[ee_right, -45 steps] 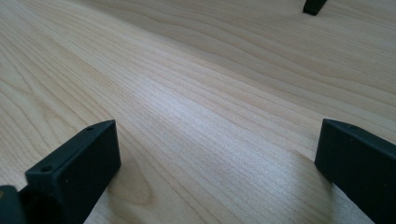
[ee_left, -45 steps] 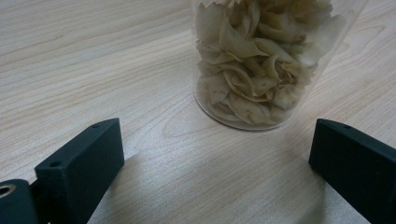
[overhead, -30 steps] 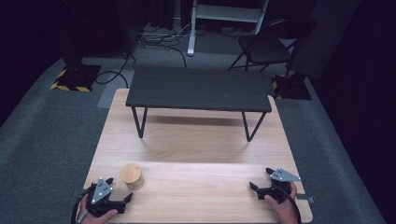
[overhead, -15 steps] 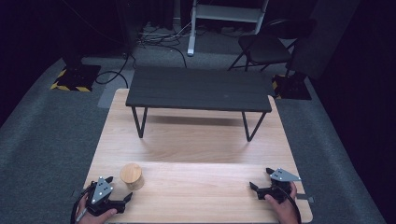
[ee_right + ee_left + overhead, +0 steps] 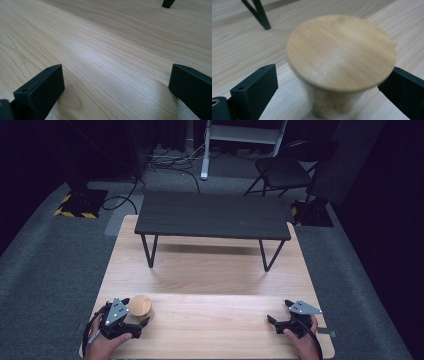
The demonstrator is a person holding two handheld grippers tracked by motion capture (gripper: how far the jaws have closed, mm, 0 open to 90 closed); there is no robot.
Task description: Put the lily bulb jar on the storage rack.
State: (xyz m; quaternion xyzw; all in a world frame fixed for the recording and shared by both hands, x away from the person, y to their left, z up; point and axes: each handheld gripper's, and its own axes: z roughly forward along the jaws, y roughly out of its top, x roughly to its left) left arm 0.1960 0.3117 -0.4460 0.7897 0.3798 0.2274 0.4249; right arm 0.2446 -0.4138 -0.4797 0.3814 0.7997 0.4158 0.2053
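Compared against the frames from a second and half a second ago, almost no change is noted: the jar [image 5: 140,305], both grippers and both hands sit in the same places on the wooden table [image 5: 210,270]. A pause at the start of a grasp is inferred, not an approach still under way.

Left gripper [image 5: 131,315]: held at the near left corner of the table, jaws spread wide. In the left gripper view the jar [image 5: 340,52], a small container with a round wooden lid, stands upright between the two jaws, with a visible gap on the left side; on the right the lid edge overlaps the jaw in the picture, so contact there cannot be ruled out. Nothing is gripped yet. The body below the lid is blurred and its material cannot be told.

Right gripper [image 5: 277,320]: resting low at the near right corner, well apart from the jar. Its jaws are wide open in the right gripper view, with bare table [image 5: 105,50] between them; nothing is held.

A small black bench [image 5: 212,215] stands on the far half of the table, untouched.

Judgement: with the jar already bracketed, the next move calls only for the left jaws to be closed on the body below the lid. Closing on the lid alone could lift it off.
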